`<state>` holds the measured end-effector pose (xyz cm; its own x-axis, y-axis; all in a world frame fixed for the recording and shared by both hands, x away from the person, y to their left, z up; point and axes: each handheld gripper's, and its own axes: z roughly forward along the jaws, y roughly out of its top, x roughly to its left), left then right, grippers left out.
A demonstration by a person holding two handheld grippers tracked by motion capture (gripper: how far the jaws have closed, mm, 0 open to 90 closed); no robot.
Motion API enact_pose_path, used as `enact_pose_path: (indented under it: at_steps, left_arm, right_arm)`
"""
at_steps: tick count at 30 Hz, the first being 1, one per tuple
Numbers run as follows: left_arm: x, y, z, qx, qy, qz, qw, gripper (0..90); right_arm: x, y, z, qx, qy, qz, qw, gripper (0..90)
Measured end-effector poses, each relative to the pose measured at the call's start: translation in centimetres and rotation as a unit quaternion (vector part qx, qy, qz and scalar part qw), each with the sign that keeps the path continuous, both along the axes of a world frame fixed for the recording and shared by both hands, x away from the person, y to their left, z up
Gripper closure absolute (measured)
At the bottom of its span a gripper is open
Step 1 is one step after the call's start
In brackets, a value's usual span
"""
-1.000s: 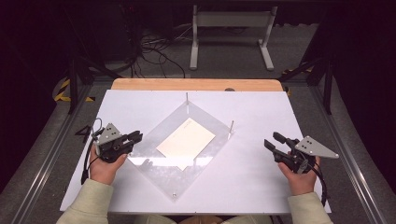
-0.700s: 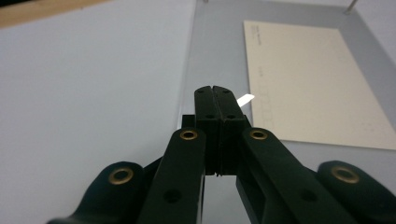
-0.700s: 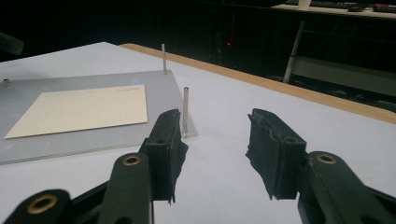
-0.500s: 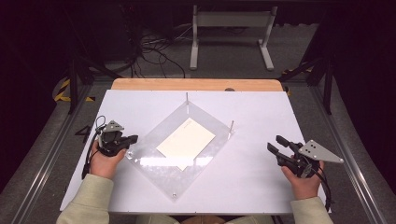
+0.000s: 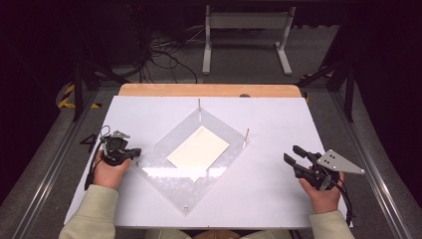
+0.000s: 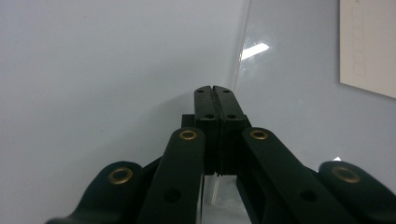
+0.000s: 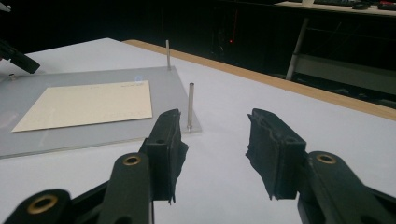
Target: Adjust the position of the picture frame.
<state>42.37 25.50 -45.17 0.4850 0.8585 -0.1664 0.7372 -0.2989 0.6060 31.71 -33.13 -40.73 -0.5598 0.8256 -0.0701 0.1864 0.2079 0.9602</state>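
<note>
Little looked done: the clear square acrylic plate (image 5: 191, 159) lay flat on the white desk (image 5: 268, 124) over a cream paper sheet (image 5: 198, 151), the left gripper (image 5: 135, 153) closed empty at its corner, the right gripper (image 5: 290, 155) parted and idle.

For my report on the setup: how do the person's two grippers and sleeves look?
Both grippers, left gripper and right gripper, are black with brass rivets and black cables. The right carries a grey three-cornered plate. The sleeves are pale beige.
</note>
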Motion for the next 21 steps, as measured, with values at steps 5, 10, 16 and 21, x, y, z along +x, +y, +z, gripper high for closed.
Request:
enact_pose_path:
  at_steps: [5, 10, 16, 21]
  left_arm:
    - [0.0, 0.1, 0.0, -0.007, 0.008, -0.002, 0.9999, 89.7]
    - [0.0, 0.2, 0.0, -0.016, 0.017, -0.005, 0.9997, 89.9]
    - [-0.4, -0.5, 0.1, -0.029, 0.045, -0.032, 0.9980, 90.0]
    - [-0.9, -1.6, 0.2, -0.020, 0.054, -0.062, 0.9964, 90.0]
  right_arm:
    - [0.2, -0.2, -0.2, 0.010, 0.008, 0.004, 0.9999, 52.4]
    - [0.2, -0.3, -0.2, 0.013, 0.010, 0.001, 0.9999, 52.2]
    - [0.2, -0.4, -0.2, 0.017, 0.012, 0.000, 0.9998, 52.0]
    - [0.2, -0.5, -0.2, 0.017, 0.011, 0.002, 0.9998, 51.8]
